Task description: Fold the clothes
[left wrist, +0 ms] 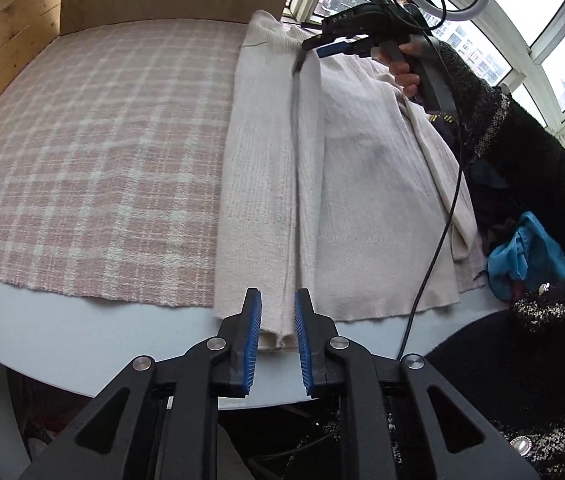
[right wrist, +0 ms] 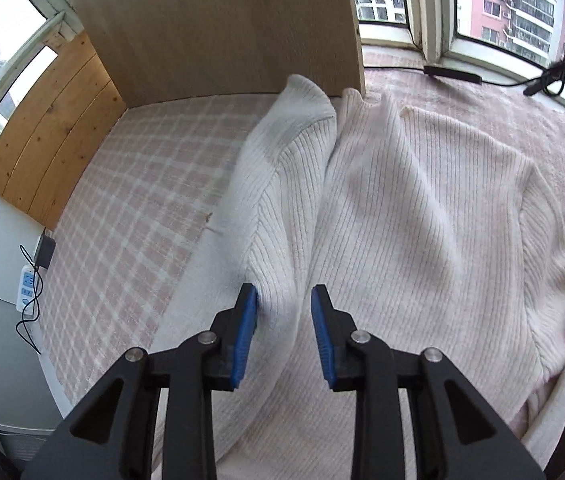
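Note:
A cream ribbed knit sweater (left wrist: 334, 184) lies lengthwise on a pink plaid blanket (left wrist: 94, 152), its left part folded over the middle. My left gripper (left wrist: 278, 308) is open at the near hem, one finger each side of the fold's edge, gripping nothing. My right gripper (right wrist: 284, 300) is open over the far part of the sweater (right wrist: 422, 216), straddling a raised fold near the shoulder. It also shows in the left wrist view (left wrist: 314, 46), held at the far end of the garment.
A wooden board (right wrist: 218, 28) stands behind the blanket (right wrist: 130, 184). Windows run along the right. A power strip (right wrist: 26, 288) with cables lies at the left. A blue cloth (left wrist: 522, 256) and a black cable (left wrist: 438, 232) lie at the sweater's right.

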Motion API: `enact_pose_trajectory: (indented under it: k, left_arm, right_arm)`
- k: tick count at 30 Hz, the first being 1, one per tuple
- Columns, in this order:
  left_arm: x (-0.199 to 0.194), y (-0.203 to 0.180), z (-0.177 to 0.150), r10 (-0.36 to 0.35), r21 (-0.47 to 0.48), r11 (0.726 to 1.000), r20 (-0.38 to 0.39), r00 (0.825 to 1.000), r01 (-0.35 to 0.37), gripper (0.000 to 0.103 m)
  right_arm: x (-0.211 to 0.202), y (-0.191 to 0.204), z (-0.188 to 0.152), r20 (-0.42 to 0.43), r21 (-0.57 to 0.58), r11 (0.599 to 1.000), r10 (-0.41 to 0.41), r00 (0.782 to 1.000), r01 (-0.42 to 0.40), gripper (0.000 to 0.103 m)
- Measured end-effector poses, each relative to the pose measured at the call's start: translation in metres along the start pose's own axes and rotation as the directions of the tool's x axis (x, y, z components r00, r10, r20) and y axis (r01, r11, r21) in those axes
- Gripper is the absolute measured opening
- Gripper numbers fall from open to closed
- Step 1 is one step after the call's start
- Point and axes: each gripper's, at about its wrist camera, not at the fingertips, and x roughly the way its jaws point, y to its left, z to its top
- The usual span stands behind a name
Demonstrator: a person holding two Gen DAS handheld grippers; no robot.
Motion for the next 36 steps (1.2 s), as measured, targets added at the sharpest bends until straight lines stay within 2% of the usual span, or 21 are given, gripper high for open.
enact_pose_trajectory:
  k: [2, 4, 6, 11, 13, 15, 18, 20, 23, 25, 27, 29, 31, 33, 36]
  left_arm:
    - [0.02, -0.01, 0.01, 0.004, 0.005, 1.0, -0.007, 1.0, -0.004, 0.016]
    - [0.033, -0.017, 0.012, -0.002, 0.038, 0.999, -0.025, 1.0, 0.003, 0.016]
    - [0.045, -0.025, 0.01, 0.013, 0.08, 0.997, -0.052, 0.999, -0.009, 0.019]
    - [0.073, -0.036, 0.009, 0.07, 0.148, 0.987, -0.08, 0.994, -0.058, 0.019]
    - [0.076, -0.036, 0.01, 0.078, 0.161, 0.985, -0.065, 0.995, -0.067, 0.01]
    - [0.07, -0.034, 0.013, 0.052, 0.131, 0.99, -0.059, 0.997, -0.044, 0.005]
    - [0.063, -0.039, 0.018, 0.002, 0.114, 0.993, -0.052, 0.999, 0.004, 0.005]
    - [0.061, -0.05, 0.02, -0.034, 0.133, 0.99, -0.05, 0.998, 0.04, 0.005]
    - [0.059, -0.066, 0.024, -0.086, 0.162, 0.982, -0.048, 0.995, 0.093, 0.005]
    - [0.075, -0.07, 0.022, -0.083, 0.176, 0.979, -0.095, 0.992, 0.099, 0.006]
    - [0.093, -0.07, 0.019, -0.077, 0.181, 0.978, -0.146, 0.986, 0.103, 0.007]
    - [0.082, -0.066, 0.023, -0.093, 0.167, 0.979, -0.134, 0.987, 0.115, 0.007]
    - [0.066, -0.061, 0.028, -0.1, 0.152, 0.982, -0.113, 0.989, 0.116, 0.008]
    - [0.056, -0.054, 0.033, -0.097, 0.128, 0.986, -0.074, 0.993, 0.106, 0.011]
    - [0.05, -0.043, 0.041, -0.081, 0.096, 0.992, -0.027, 0.996, 0.083, 0.013]
  right_arm:
    - [0.001, 0.007, 0.002, -0.007, -0.058, 0.998, -0.03, 1.0, 0.029, 0.035]
    - [0.006, 0.014, 0.006, -0.022, -0.076, 0.997, -0.024, 0.999, 0.022, 0.035]
    - [0.014, 0.021, 0.01, -0.039, -0.093, 0.995, -0.028, 0.999, 0.024, 0.035]
    - [0.04, 0.024, 0.016, -0.1, -0.117, 0.989, -0.103, 0.99, 0.091, 0.041]
    - [0.05, 0.018, 0.018, -0.126, -0.094, 0.992, -0.095, 0.987, 0.083, 0.037]
    - [0.055, 0.012, 0.019, -0.139, -0.064, 0.996, -0.066, 0.988, 0.057, 0.017]
    - [0.046, 0.009, 0.022, -0.111, -0.05, 0.999, -0.025, 0.993, 0.02, 0.013]
    - [0.038, 0.008, 0.025, -0.083, -0.061, 0.998, -0.02, 0.996, 0.015, 0.012]
    - [0.045, 0.002, 0.023, -0.086, -0.065, 0.997, -0.057, 0.995, 0.052, 0.012]
    - [0.053, 0.0, 0.018, -0.095, -0.094, 0.992, -0.092, 0.991, 0.083, 0.014]
    - [0.052, 0.0, 0.017, -0.105, -0.119, 0.99, -0.087, 0.991, 0.075, 0.018]
    - [0.041, -0.005, 0.02, -0.116, -0.106, 0.993, -0.064, 0.991, 0.052, 0.023]
    - [0.02, -0.012, 0.023, -0.062, -0.068, 0.997, -0.027, 0.998, 0.023, 0.029]
    - [0.0, -0.015, 0.028, 0.021, -0.05, 0.999, -0.008, 1.0, 0.009, 0.029]
    - [-0.005, -0.002, 0.037, 0.086, -0.096, 0.995, -0.005, 0.996, 0.014, 0.029]
